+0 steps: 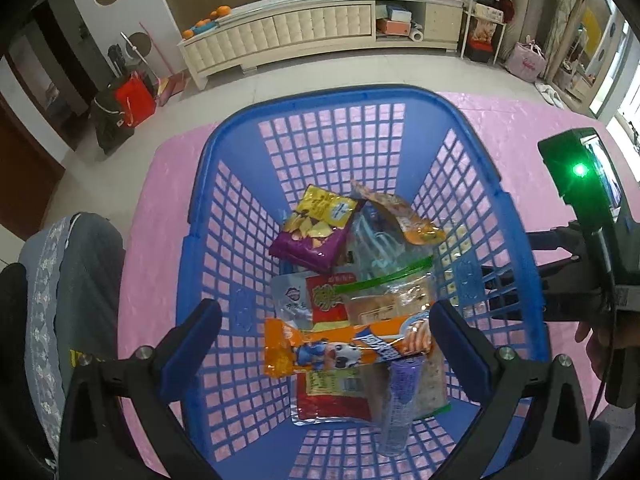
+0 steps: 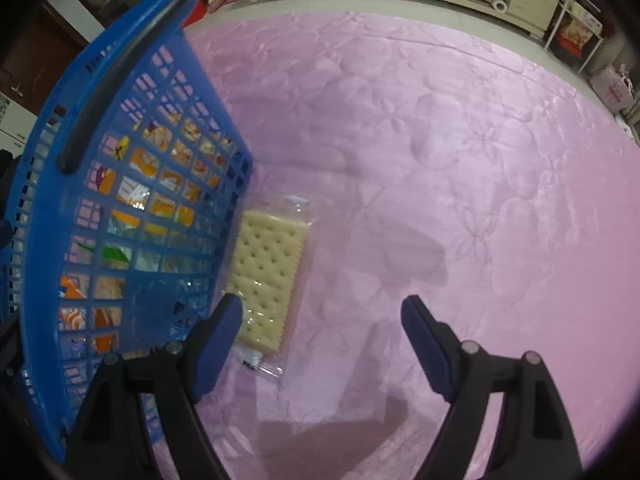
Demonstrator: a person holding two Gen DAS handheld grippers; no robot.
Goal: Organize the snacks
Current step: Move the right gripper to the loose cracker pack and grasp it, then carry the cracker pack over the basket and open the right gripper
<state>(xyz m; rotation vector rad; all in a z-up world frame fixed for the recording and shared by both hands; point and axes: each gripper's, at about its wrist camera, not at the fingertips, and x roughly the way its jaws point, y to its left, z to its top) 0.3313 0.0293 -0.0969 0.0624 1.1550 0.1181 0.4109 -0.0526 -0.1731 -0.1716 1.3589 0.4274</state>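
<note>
Left gripper [image 1: 324, 320]: jaws wide apart, nothing pressed between them; pointing down into the basket.
Right gripper [image 2: 322, 320]: jaws apart, empty, over the pink cloth [image 2: 440, 140].
Count: one basket, one cracker pack outside it, roughly eight snack packs inside; exact number hard to tell where they overlap.
Basket [image 1: 200, 208]: blue lattice, on the cloth. Holds, near to far: a purple tube [image 1: 400, 392], a red pack [image 1: 332, 400], an orange pack [image 1: 320, 350], a clear zip bag [image 1: 384, 284], a purple-yellow chip bag [image 1: 316, 232].
Cracker pack [image 2: 266, 276]: flat on the cloth, just beside the basket's outer wall; its near end lies by the right gripper's left finger, mostly ahead of the jaws, not between them.
</note>
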